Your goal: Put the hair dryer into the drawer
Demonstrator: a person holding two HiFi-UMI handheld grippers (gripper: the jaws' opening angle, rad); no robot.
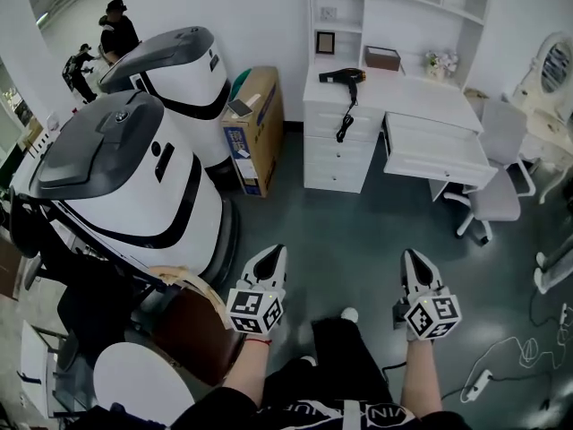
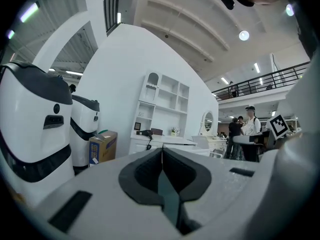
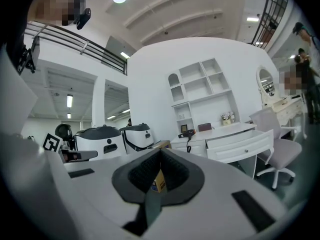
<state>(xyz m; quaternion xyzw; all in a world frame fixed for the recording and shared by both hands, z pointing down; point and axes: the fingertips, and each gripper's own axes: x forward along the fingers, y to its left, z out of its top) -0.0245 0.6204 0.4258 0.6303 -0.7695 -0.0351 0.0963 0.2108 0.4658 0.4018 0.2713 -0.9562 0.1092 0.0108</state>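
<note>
Both sets of jaws are fully closed with nothing in them. Left hand-held gripper (image 1: 276, 253) and right hand-held gripper (image 1: 412, 258) are side by side over the floor (image 1: 358, 227), pointing toward the tabletop (image 1: 421, 97) and well apart from it. Hair dryer (image 1: 344, 75) lies at the tabletop's left end, with its cord (image 1: 345, 125) hanging down the cabinet (image 1: 327, 155) front. The drawer (image 1: 434, 150) to its right stands pulled out, with a chair (image 1: 497, 173) just beside it.

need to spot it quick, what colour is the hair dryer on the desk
Black. The hair dryer shows best in the head view, on the white desk.
</note>
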